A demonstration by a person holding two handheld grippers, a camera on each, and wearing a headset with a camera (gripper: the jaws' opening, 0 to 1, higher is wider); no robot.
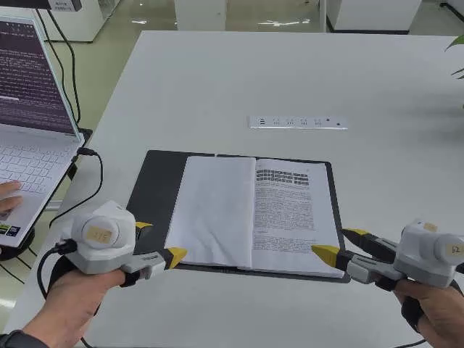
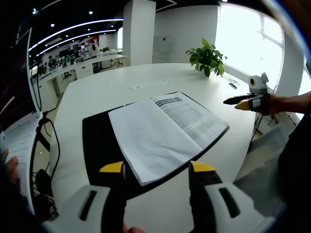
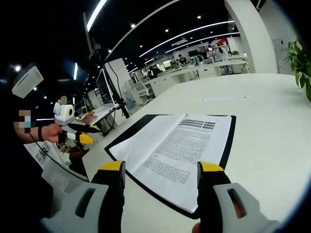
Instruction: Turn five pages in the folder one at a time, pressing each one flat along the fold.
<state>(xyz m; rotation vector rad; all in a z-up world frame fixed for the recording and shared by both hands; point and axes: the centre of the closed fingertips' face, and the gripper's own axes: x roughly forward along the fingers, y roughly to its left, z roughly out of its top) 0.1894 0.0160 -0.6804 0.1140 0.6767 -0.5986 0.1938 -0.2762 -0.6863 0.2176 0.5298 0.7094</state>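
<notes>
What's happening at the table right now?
A person holds a pair of tongs in each hand at a black folder lying open on the white table. A blank page faces up on the left, a printed page on the right. The left tongs sit open at the folder's near left edge, the right tongs open by the printed page's near corner. Neither grips a page.

The folder [image 1: 155, 194] lies open on the tabletop [image 1: 290, 72] — a laptop [image 1: 32, 145] off its left edge, a power strip [image 1: 297, 122] behind it.
</notes>
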